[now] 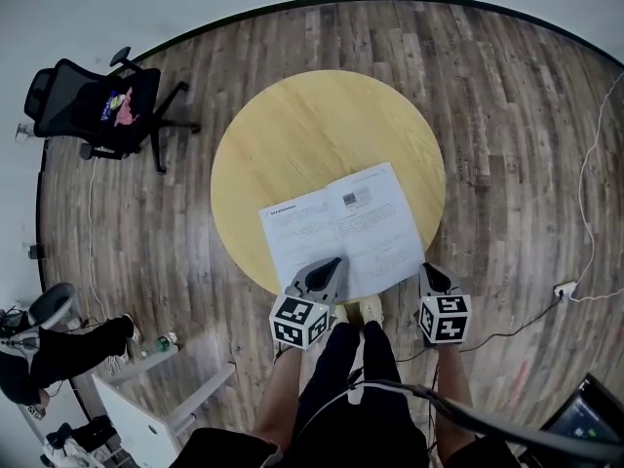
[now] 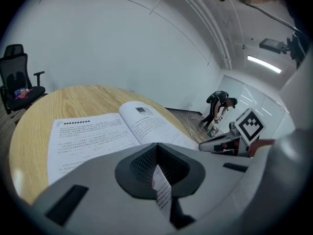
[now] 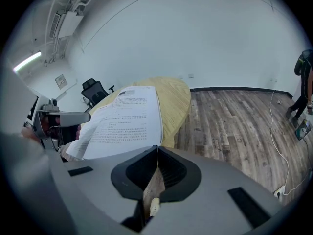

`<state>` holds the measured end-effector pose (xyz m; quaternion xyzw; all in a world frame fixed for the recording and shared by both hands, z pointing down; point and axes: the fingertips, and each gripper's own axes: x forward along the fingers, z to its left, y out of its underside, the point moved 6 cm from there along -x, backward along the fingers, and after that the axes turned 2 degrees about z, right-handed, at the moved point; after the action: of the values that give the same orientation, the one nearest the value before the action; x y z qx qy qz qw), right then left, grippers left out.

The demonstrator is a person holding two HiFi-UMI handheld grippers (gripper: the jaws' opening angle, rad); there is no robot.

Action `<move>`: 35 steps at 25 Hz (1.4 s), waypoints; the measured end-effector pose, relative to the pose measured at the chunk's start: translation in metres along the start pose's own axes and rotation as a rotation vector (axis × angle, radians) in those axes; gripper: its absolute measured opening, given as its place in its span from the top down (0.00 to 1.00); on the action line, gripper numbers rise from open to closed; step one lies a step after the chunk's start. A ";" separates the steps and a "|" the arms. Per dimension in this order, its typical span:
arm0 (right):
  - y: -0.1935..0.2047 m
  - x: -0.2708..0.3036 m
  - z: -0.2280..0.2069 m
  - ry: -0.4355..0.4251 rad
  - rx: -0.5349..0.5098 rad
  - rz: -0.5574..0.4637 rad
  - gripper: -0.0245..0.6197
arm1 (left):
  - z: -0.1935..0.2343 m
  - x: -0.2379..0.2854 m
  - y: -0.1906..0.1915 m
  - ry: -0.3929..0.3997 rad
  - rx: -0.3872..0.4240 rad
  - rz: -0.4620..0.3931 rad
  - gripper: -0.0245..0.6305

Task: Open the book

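Book: the book [image 1: 341, 227] lies open and face up on the counter [image 1: 322, 125], with its near edge at the rim closest to me.
Left gripper: the left gripper [image 2: 156, 150] is pressed together over the near edge of the page. I see no sheet pinched in it.
Right gripper: the right gripper [image 3: 157, 153] is pressed together and empty, off the rim beside the book's right corner.
Slide risk: if my left tip drags toward me, I think the book could go over the rim.
Page risk: a closed tip pressing down could crease or tear the sheet.
Knock risk: lifting the right gripper carelessly could catch the overhanging corner.
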<state>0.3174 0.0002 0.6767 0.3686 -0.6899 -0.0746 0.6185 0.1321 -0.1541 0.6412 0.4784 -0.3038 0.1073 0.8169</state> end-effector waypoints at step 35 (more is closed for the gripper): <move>-0.007 -0.031 0.009 0.086 -0.145 0.005 0.84 | -0.009 -0.019 0.001 0.003 -0.007 -0.015 0.96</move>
<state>0.3112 0.0104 0.6458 0.3240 -0.6564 -0.1066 0.6729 0.1199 -0.1442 0.6273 0.4778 -0.2992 0.1006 0.8198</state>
